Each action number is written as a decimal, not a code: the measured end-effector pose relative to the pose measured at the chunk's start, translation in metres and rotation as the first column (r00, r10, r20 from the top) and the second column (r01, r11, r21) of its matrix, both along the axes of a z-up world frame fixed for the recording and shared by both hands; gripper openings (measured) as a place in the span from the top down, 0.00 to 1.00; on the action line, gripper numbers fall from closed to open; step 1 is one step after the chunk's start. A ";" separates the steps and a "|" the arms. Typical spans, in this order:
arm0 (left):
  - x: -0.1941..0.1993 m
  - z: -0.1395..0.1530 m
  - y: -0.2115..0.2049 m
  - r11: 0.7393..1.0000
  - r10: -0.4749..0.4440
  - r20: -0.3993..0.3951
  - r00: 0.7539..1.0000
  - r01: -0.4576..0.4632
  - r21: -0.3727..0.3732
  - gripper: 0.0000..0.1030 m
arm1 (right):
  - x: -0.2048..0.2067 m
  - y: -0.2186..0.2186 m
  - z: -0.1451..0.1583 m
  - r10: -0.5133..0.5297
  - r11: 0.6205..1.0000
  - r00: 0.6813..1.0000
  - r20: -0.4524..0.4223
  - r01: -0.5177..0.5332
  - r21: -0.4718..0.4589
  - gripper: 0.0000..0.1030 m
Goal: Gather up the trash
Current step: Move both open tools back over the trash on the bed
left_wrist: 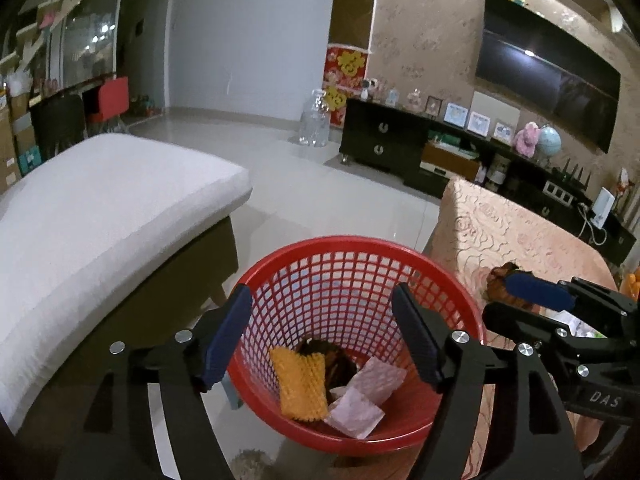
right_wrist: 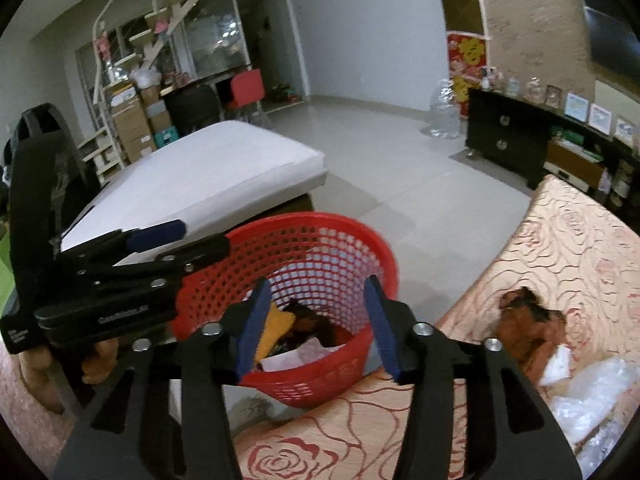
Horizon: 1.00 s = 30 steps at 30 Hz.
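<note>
1. Nearest the lens in the left wrist view, the left gripper [left_wrist: 320,336], black with blue pads, stands with its jaws apart and nothing between them, poised over the mouth of the red plastic mesh basket [left_wrist: 452,280].
2. The right gripper [right_wrist: 316,320] likewise hangs above the basket with its jaws spread and empty. Both point down into it, which fits trash having been let fall there.
3. Inside the basket lie a yellow foam net sleeve [left_wrist: 302,386], pale pink wrappers [left_wrist: 360,404] and a dark brown clump [left_wrist: 324,356] (possibly fruit peel; the view is too dim to be sure).
4. The basket stands on the floor, just beside the edge of the table covered in a peach rose-patterned cloth [right_wrist: 580,240], probably placed close so that scraps travel only a short way from tabletop to bin.
5. Trash remains on the cloth: a brown crumpled husk [right_wrist: 528,320], a small white scrap [right_wrist: 558,364] and crinkled clear plastic film [right_wrist: 596,396], all on the right gripper's side.
6. The job seems part done. A sensible next move is for the right gripper to swing back to the husk, the nearest piece.
7. The film is light and slippery, so it may need a firm pinch at a bunched fold.
</note>
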<state>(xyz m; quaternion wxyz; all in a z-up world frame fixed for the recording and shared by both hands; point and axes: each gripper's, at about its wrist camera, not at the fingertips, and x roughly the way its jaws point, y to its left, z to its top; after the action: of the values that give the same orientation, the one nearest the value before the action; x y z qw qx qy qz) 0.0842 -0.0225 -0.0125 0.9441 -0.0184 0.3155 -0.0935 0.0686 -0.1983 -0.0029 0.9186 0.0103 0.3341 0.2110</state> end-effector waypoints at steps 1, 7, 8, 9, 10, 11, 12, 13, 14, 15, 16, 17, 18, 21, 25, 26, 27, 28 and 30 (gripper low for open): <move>-0.001 0.001 -0.001 1.000 -0.001 0.009 1.000 0.001 -0.001 0.30 | -0.002 -0.004 0.002 -0.021 1.000 1.000 0.014 0.021 -0.005 0.47; -0.005 0.007 -0.008 0.999 -0.025 0.031 0.999 0.026 -0.029 0.28 | -0.014 -0.027 0.000 -0.101 0.995 0.994 0.035 0.102 -0.023 0.39; -0.005 0.007 -0.011 0.999 -0.031 0.032 0.999 0.032 -0.032 0.28 | -0.016 -0.030 0.000 -0.112 0.993 0.993 0.034 0.113 -0.023 0.38; -0.006 0.008 -0.014 0.999 -0.040 0.034 0.999 0.041 -0.033 0.28 | -0.018 -0.035 0.000 -0.127 0.991 0.991 0.033 0.128 -0.023 0.38; -0.007 0.008 -0.016 0.998 -0.048 0.035 0.998 0.049 -0.033 0.28 | -0.019 -0.040 0.000 -0.143 0.989 0.989 0.033 0.143 -0.022 0.37; -0.007 0.008 -0.019 0.998 -0.056 0.036 0.998 0.057 -0.032 0.28 | -0.022 -0.047 0.002 -0.162 0.986 0.986 0.036 0.163 -0.021 0.36; -0.008 0.008 -0.023 0.997 -0.066 0.038 0.997 0.067 -0.030 0.28 | -0.024 -0.053 0.003 -0.180 0.983 0.983 0.039 0.180 -0.020 0.35; -0.009 0.008 -0.025 0.997 -0.075 0.039 0.996 0.076 -0.029 0.28 | -0.028 -0.062 0.006 -0.203 0.979 0.978 0.046 0.204 -0.017 0.34; -0.010 0.008 -0.029 0.996 -0.083 0.040 0.996 0.084 -0.029 0.28 | -0.029 -0.068 0.007 -0.217 0.976 0.975 0.049 0.218 -0.016 0.34; -0.011 0.008 -0.032 0.995 -0.093 0.041 0.995 0.094 -0.030 0.28 | -0.033 -0.077 0.009 -0.239 0.971 0.970 0.054 0.240 -0.014 0.34; -0.012 0.007 -0.035 0.994 -0.100 0.040 0.994 0.101 -0.030 0.28 | -0.034 -0.083 0.011 -0.254 0.967 0.966 0.057 0.255 -0.012 0.34; -0.013 0.007 -0.039 0.994 -0.106 0.039 0.994 0.108 -0.030 0.28 | -0.039 -0.094 0.013 -0.280 0.960 0.958 0.063 0.281 -0.011 0.33; -0.013 0.006 -0.043 0.992 -0.117 0.036 0.992 0.118 -0.032 0.28 | -0.042 -0.102 0.014 -0.300 0.953 0.952 0.067 0.301 -0.010 0.33; -0.015 0.005 -0.055 0.989 -0.144 0.033 0.989 0.145 -0.035 0.28 | -0.060 -0.134 0.013 -0.380 0.925 0.923 0.066 0.380 0.012 0.31; -0.019 0.003 -0.073 0.982 -0.184 0.027 0.983 0.185 -0.033 0.28 | -0.083 -0.167 0.010 -0.476 0.879 0.878 0.054 0.475 0.033 0.28; -0.020 0.002 -0.079 0.979 -0.200 0.024 0.980 0.201 -0.032 0.27 | -0.091 -0.175 0.009 -0.502 0.865 0.863 0.053 0.501 0.035 0.27; -0.022 0.000 -0.085 0.977 -0.213 0.021 0.977 0.213 -0.030 0.27 | -0.098 -0.183 0.008 -0.525 0.851 0.850 0.052 0.523 0.034 0.27; -0.023 -0.001 -0.090 0.974 -0.224 0.019 0.974 0.224 -0.028 0.26 | -0.102 -0.187 0.007 -0.535 0.845 0.843 0.053 0.534 0.034 0.27; -0.026 -0.003 -0.101 0.968 -0.249 0.015 0.968 0.249 -0.022 0.26 | -0.115 -0.199 0.005 -0.569 0.822 0.820 0.054 0.568 0.034 0.26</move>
<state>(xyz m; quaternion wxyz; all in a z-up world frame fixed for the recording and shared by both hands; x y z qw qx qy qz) 0.0582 -0.1236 -0.0158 0.9266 0.0110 0.3083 -0.2151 -0.0463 -0.3970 0.0024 0.9494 0.1104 0.2858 -0.0695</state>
